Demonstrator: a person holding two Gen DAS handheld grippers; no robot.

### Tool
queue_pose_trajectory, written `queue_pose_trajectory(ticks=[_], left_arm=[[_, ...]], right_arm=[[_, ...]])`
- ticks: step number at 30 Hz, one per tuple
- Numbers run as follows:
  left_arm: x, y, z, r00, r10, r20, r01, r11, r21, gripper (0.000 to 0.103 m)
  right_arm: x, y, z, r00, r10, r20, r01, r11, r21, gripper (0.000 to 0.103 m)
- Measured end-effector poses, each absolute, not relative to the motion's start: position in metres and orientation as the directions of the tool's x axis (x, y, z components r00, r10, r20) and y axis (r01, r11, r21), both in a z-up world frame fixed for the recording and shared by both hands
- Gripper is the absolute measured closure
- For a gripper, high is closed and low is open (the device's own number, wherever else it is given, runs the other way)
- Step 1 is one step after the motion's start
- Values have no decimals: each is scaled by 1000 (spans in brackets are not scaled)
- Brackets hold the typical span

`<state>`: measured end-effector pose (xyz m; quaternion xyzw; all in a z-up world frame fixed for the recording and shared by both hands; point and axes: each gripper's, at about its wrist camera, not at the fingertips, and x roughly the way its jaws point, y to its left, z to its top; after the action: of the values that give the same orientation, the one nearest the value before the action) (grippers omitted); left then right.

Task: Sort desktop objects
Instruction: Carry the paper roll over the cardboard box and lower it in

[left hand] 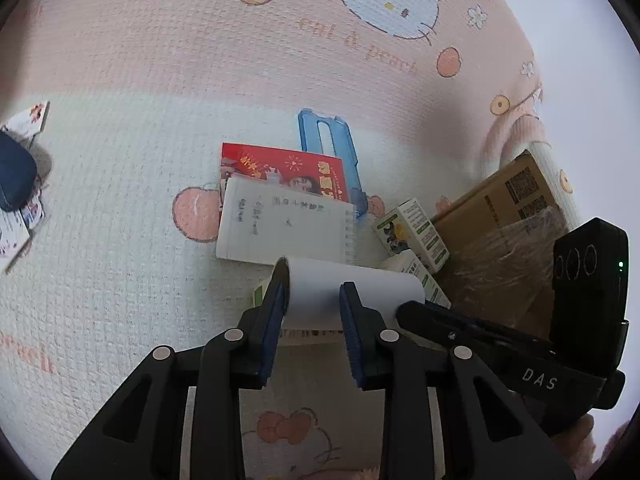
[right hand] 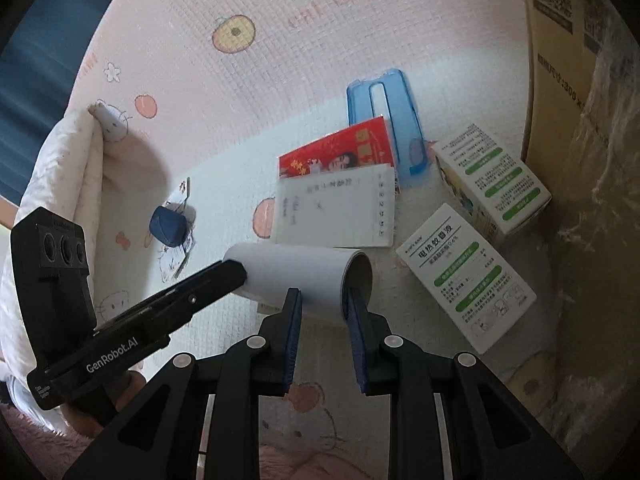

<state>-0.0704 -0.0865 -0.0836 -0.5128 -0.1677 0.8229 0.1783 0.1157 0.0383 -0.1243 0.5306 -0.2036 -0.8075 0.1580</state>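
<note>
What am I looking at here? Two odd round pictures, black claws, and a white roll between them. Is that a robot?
No robot: a person holds a hand tool with jaws in each hand, and a wide-angle camera on each tool gives one picture. The left gripper and right gripper each clamp an end of the same white paper roll. Beyond it, on the cartoon-print cloth, lie a spiral notepad overlapping a red booklet, a blue plastic case, two green-and-white boxes and a cardboard carton.
</note>
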Motion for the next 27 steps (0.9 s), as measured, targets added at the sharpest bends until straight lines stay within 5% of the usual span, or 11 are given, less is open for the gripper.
queue_pose_trajectory(ticks=[8, 18, 27], left_arm=[[-76, -84, -91, -381, 496, -780, -161, -866, -473, 65], [-75, -75, -77, -442, 432, -786, -233, -901, -365, 69], [-90, -60, -6, -512, 536, -671, -348, -844, -408, 71]], right_arm=[[109, 47, -128, -425, -485, -764, -18, -839, 544, 82], [107, 41, -120, -449, -469, -760, -4, -850, 527, 81], [120, 53, -48, -623, -375, -687, 18, -885, 466, 81]])
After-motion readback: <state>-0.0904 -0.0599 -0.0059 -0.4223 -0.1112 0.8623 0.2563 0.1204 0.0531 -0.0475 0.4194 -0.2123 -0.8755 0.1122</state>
